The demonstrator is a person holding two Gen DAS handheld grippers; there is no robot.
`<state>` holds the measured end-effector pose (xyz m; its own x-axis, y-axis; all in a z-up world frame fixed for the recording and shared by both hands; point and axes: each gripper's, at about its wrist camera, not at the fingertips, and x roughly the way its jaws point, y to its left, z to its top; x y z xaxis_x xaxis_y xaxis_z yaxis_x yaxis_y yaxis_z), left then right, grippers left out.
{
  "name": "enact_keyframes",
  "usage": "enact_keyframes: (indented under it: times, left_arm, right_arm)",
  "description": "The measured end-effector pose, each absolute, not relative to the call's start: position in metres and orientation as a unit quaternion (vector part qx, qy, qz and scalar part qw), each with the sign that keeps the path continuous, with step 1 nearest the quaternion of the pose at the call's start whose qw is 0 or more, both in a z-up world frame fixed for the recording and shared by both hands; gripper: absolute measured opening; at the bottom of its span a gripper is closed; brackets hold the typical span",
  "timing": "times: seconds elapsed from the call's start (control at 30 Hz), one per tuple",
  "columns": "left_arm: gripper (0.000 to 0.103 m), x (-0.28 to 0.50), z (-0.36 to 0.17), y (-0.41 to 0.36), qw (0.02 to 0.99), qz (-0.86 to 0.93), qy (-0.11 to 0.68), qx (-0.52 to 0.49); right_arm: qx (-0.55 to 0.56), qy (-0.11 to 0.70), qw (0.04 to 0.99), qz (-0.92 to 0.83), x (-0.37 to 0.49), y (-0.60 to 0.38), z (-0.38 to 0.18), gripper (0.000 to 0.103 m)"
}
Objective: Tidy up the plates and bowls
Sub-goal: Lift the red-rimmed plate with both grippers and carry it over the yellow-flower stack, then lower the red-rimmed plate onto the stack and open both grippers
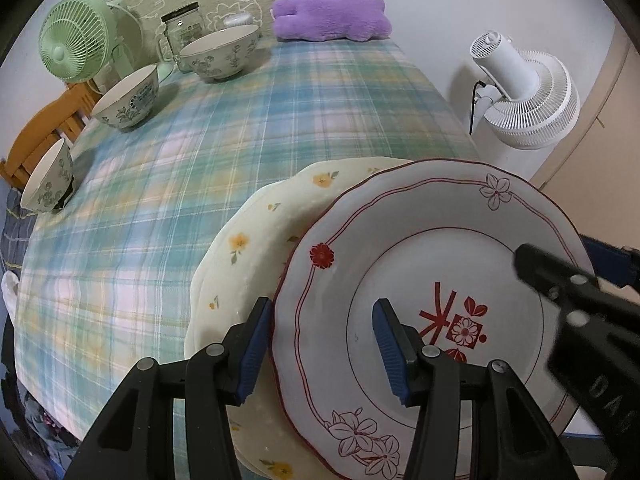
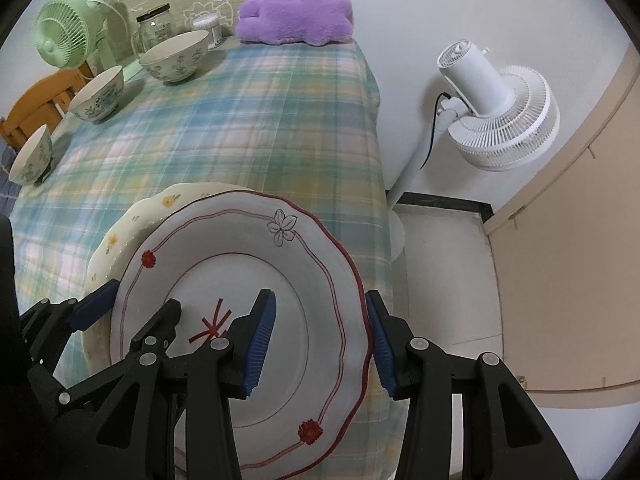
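Red-trimmed plate: lies on yellow-flowered plate, near desk corner. Left tool and right tool half-open, straddling opposite rims, pads apparently unpressed. Centre evenly before releasing.

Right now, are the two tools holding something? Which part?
Both straddle opposite rims of the white scalloped ceramic plate with red flowers: left tool on one side, right tool on the other. Whether the pads press the rim cannot be told.

Red Chinese character on white plate centre (partly hidden); "DA" on right gripper body.
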<state>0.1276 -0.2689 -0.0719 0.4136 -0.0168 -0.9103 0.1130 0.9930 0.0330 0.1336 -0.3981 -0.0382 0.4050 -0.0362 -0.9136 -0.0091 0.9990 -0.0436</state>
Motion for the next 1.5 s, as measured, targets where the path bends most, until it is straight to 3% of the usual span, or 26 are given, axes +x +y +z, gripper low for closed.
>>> enact_keyframes:
  times: [0.07, 0.17, 0.2, 0.9, 1.33, 1.5]
  left_arm:
    - [0.051, 0.127, -0.072, -0.269, 0.84, -0.038, 0.54, 0.044]
    - [0.051, 0.127, -0.071, -0.268, 0.84, -0.039, 0.54, 0.039]
    - [0.051, 0.127, -0.071, -0.268, 0.84, -0.04, 0.54, 0.038]
    - [0.052, 0.125, -0.059, -0.251, 0.848, -0.008, 0.529, 0.031]
    - [0.059, 0.129, -0.062, -0.246, 0.851, 0.004, 0.524, 0.04]
    - [0.063, 0.129, -0.062, -0.246, 0.85, 0.001, 0.525, 0.039]
  right_arm:
    - [-0.019, 0.539, 0.842, -0.015, 0.133, -0.403, -0.034, 0.049]
    - [-0.008, 0.537, 0.843, -0.01, 0.134, -0.408, -0.032, 0.026]
    - [-0.005, 0.538, 0.843, -0.008, 0.133, -0.409, -0.032, 0.024]
    - [-0.008, 0.556, 0.831, 0.008, 0.144, -0.395, -0.051, 0.026]
    - [-0.034, 0.547, 0.836, 0.01, 0.149, -0.375, -0.058, 0.027]
    - [-0.037, 0.547, 0.836, 0.017, 0.146, -0.374, -0.058, 0.033]
